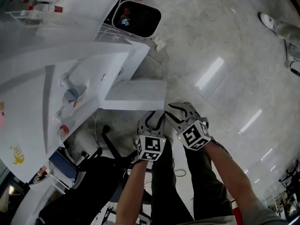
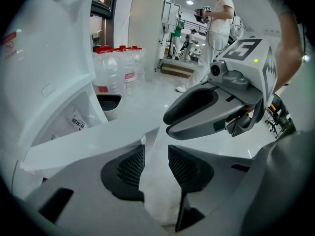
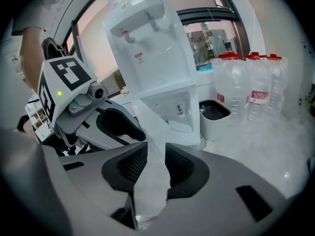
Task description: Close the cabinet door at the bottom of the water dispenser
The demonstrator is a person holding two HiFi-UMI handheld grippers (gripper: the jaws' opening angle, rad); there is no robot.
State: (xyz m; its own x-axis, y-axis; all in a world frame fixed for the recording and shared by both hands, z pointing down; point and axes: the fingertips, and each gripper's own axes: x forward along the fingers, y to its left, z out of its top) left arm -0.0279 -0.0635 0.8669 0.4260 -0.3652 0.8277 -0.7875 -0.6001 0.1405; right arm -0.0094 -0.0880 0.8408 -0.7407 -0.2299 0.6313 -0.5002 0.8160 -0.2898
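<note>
Cabinet door (image 1: 136, 92): stands wide open at the foot of the white water dispenser (image 1: 56, 88). Its panel juts out over the pale floor (image 1: 220, 46) toward the person's arms.
Right tool (image 3: 156, 149): released. The jaws are a little apart and set astride the door's free edge. The white panel runs up the gap between the dark pads, away toward the dispenser.
Left tool (image 2: 156, 150): released. The jaws are a little apart, with the tips at the door's free end. The panel stretches off to the left of them, and the right tool hangs just beside.
Door and tools: from the head view both tools meet the door's outer edge side by side, the right one at its corner.
Surroundings: a white bin (image 1: 137, 18) with a dark inside stands on the floor beyond the dispenser. Red-capped water bottles (image 3: 248, 82) are ranked next to it.
</note>
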